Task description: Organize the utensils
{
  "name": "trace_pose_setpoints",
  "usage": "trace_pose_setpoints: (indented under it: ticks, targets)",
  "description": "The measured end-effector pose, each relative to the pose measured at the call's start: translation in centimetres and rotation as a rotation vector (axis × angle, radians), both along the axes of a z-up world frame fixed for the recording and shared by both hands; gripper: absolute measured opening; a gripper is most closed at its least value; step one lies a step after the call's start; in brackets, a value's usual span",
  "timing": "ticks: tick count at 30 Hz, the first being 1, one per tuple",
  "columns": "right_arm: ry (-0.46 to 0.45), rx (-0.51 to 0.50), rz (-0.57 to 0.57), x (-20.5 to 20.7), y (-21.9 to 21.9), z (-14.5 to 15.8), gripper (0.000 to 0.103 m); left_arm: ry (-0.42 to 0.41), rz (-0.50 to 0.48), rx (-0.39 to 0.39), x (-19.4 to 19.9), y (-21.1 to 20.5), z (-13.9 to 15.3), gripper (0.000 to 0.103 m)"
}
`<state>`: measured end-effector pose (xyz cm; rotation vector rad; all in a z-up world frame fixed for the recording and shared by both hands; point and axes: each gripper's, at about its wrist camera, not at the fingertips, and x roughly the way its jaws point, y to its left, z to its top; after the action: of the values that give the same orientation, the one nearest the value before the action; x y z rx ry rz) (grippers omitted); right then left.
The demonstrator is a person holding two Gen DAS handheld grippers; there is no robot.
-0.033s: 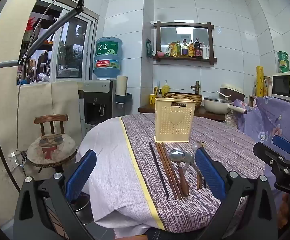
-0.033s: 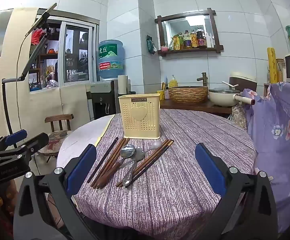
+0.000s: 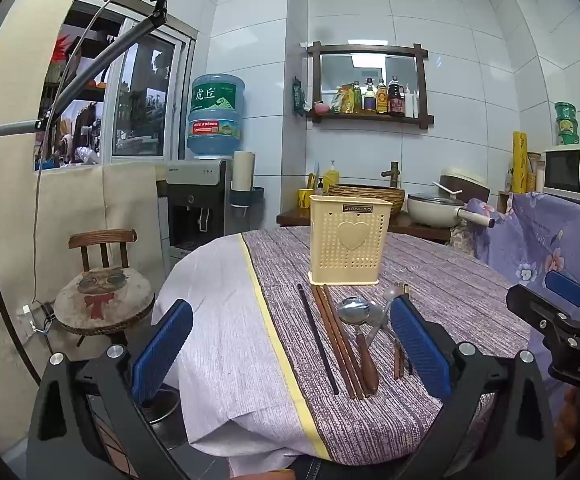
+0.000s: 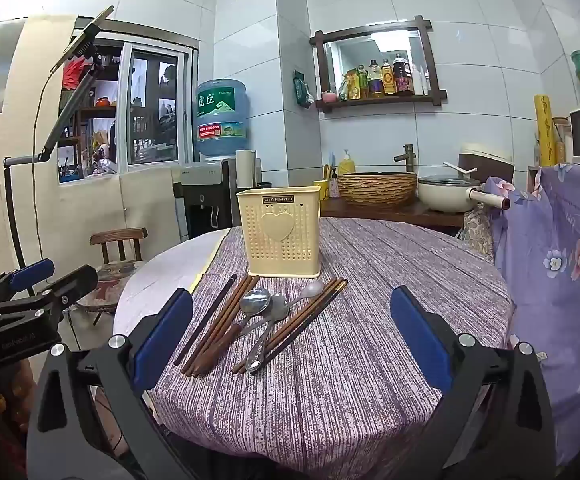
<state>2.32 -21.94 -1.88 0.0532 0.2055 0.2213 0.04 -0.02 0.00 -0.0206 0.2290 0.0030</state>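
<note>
A cream perforated utensil holder (image 3: pixel 349 240) (image 4: pixel 283 232) stands upright on the round table. In front of it lie a black chopstick (image 3: pixel 317 338) (image 4: pixel 206 318), brown chopsticks (image 3: pixel 337 340) (image 4: pixel 220 326), metal spoons (image 3: pixel 353 310) (image 4: pixel 256 302) and more dark chopsticks (image 4: pixel 297 326). My left gripper (image 3: pixel 290 354) is open and empty, held near the table's front edge. My right gripper (image 4: pixel 290 350) is open and empty, held short of the utensils. Each gripper shows at the edge of the other's view.
The table carries a purple striped cloth (image 4: pixel 369 340) over a white cloth (image 3: pixel 218 320). A small wooden chair (image 3: pixel 104 300) stands to the left. A water dispenser (image 3: pixel 198 204), a counter with a basket and pot (image 4: pixel 445 194), and a flowered purple cover (image 4: pixel 557 272) stand behind and right.
</note>
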Motion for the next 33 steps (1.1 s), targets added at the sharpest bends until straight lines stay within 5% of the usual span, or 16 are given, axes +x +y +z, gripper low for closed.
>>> trace_pose_setpoints:
  ticks: [33]
  targets:
    - [0.014, 0.003, 0.003, 0.08, 0.14, -0.45, 0.098, 0.004, 0.000, 0.004, -0.31, 0.15, -0.56, 0.098]
